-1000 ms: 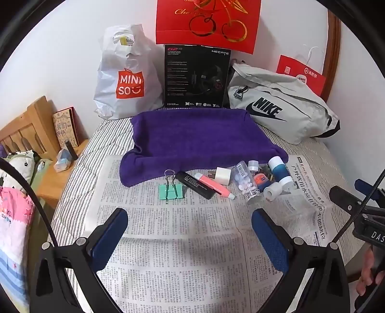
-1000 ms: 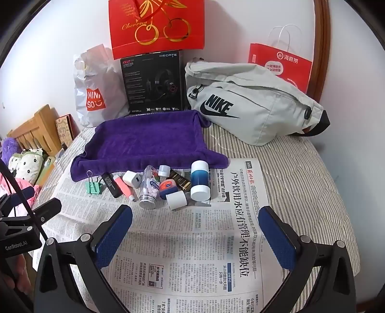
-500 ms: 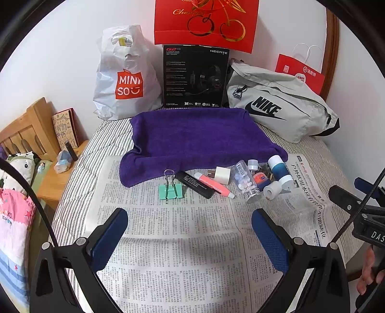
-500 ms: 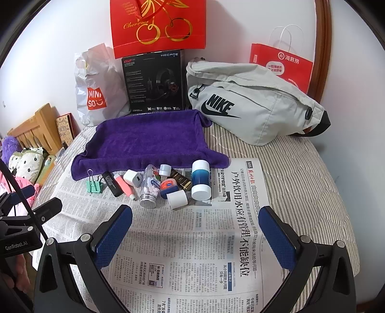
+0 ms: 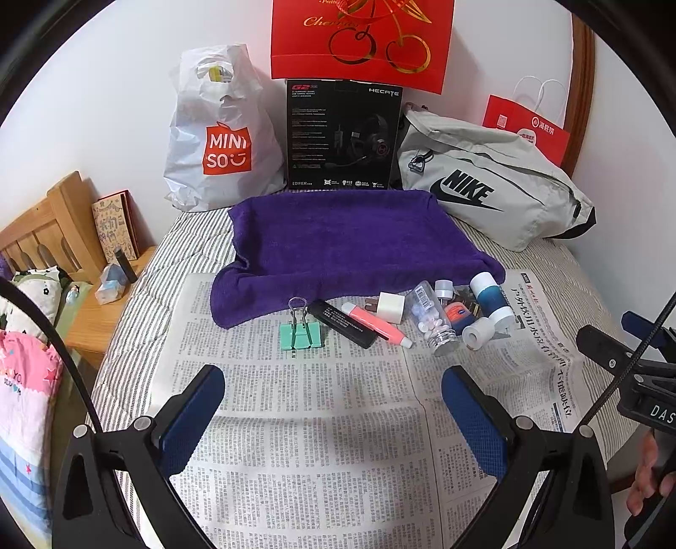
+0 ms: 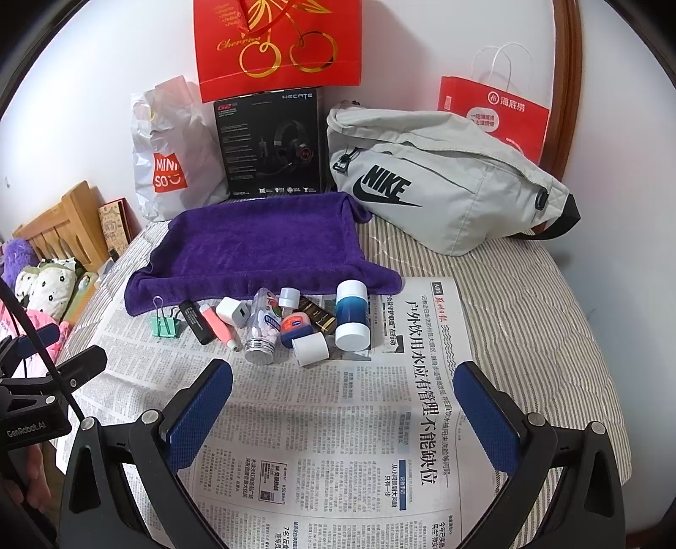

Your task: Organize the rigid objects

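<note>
A row of small items lies on newspaper [image 5: 304, 414] in front of a purple towel [image 5: 346, 240]: a green binder clip [image 5: 301, 333], a black stick [image 5: 342, 324], a pink highlighter [image 5: 374, 323], a white plug [image 5: 391, 307], a clear pill bottle [image 5: 433, 320], and a blue and white bottle [image 5: 492, 302]. The right wrist view shows the same binder clip [image 6: 165, 323], pill bottle [image 6: 264, 327], white cap [image 6: 310, 349] and blue bottle [image 6: 351, 314]. My left gripper [image 5: 333, 401] and right gripper [image 6: 343, 392] hover open, short of the row, holding nothing.
Along the wall stand a white Miniso bag [image 5: 222, 139], a black headset box [image 5: 343, 135], a red gift bag [image 5: 359, 40] and a grey Nike bag [image 5: 490, 190]. A wooden bed frame [image 5: 46, 228] and nightstand are at left. The striped mattress [image 6: 528, 304] extends right.
Both views have shifted only slightly; the items look a little nearer. Nothing on the newspaper has moved, and both grippers stay open.
</note>
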